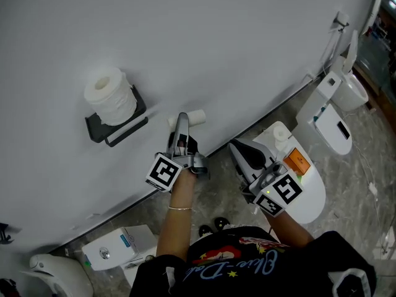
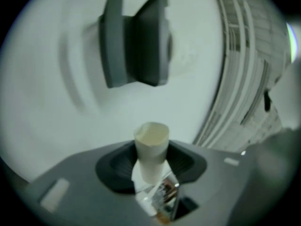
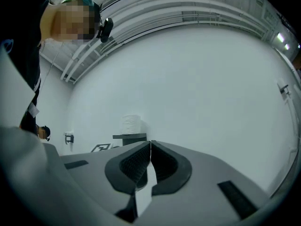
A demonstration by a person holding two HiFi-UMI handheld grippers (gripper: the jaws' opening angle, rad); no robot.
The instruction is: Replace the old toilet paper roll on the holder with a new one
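Observation:
A dark grey holder is fixed to the white wall, and a full white paper roll stands on its top shelf. My left gripper is to the right of the holder, shut on an empty cardboard tube that sticks out past its tips. In the left gripper view the tube stands between the jaws, with the holder ahead and blurred. My right gripper hangs further right, shut and empty. In the right gripper view the jaws meet, and the roll and holder lie far off.
A white toilet with an orange label sits below my right gripper. A second white fixture stands against the wall at right. A white box lies on the marble floor at lower left.

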